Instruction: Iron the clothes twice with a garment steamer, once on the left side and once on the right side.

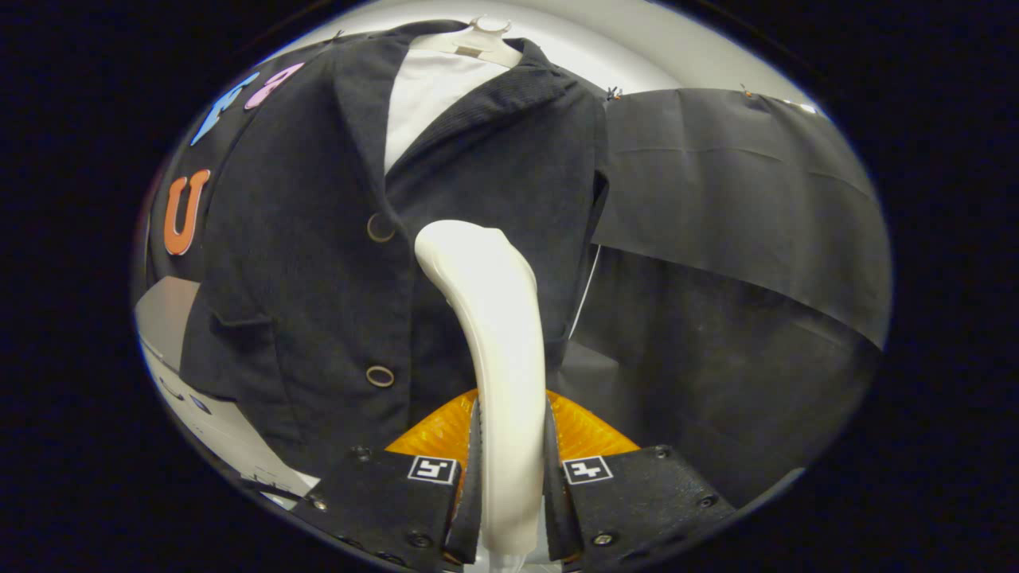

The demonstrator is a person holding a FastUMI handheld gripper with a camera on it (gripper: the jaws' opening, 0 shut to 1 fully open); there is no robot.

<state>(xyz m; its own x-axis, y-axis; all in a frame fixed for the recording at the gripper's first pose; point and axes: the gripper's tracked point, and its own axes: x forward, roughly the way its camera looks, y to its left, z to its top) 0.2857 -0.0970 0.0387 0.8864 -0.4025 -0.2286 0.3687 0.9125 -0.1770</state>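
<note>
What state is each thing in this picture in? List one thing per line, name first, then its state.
gripper: shut on the steamer's handle.
garment steamer: held upright between the fingers, head against the jacket front.
dark jacket: hanging, buttoned down the front, collar open.
hanger: carrying the jacket.
white shirt: under the jacket, showing at the neck.

Black fingers [478,477] with screws, square black-and-white markers, orange ribbed parts behind
</note>
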